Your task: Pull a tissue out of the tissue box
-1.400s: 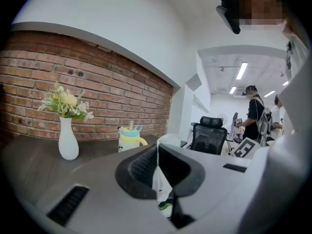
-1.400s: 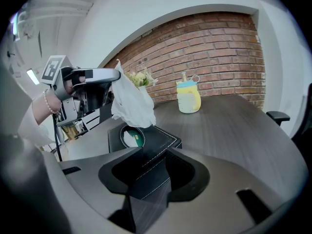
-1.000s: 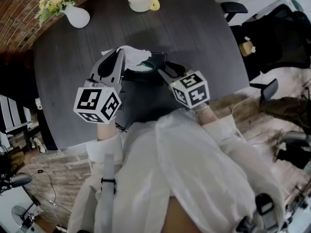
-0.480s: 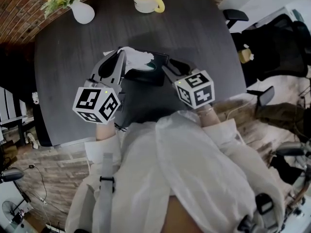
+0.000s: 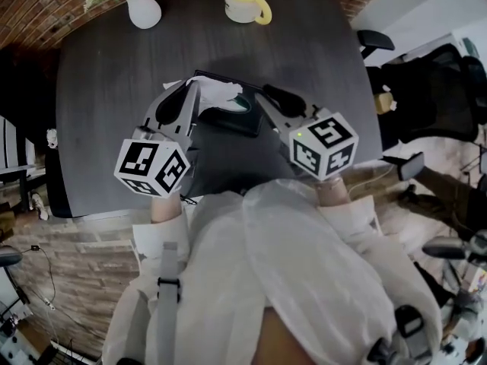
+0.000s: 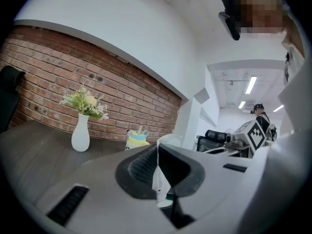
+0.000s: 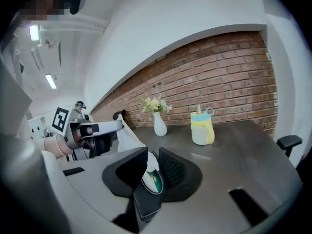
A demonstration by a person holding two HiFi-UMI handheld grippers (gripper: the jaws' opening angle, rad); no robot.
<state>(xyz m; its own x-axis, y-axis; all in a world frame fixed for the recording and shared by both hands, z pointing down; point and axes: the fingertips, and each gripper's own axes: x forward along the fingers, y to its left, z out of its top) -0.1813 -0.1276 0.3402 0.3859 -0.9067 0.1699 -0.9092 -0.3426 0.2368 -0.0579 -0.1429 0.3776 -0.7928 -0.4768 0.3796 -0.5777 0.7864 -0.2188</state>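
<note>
Tissue: the thin white paper tissue (image 5: 217, 93) (image 7: 127, 138) sticks up out of the hole in the box. Its long way runs from the hole up and to the left, to my left jaws.
Tissue box: the flat black leather tissue box (image 5: 237, 122) (image 7: 148, 199) lies on the table right in front of me, hole facing up. Its long side goes left to right in the head view, a bit slanted.
Left gripper: my left gripper (image 5: 195, 90) (image 6: 157, 165) is clamped tight on the top of the tissue. The white sheet (image 6: 160, 179) hangs down between the pads.
Right gripper: my right gripper (image 5: 266, 97) (image 7: 152, 167) is over the right end of the box. Its jaws are closing, but the pads touch nothing. I see the box through the gap.
Table: a big dark grey wooden table (image 5: 106, 112).
Far side: a white vase (image 5: 143, 10) (image 7: 159, 125) with flowers and a yellow cup (image 5: 247, 2) (image 7: 201, 128) with a blue lid stand well apart from the box.
</note>
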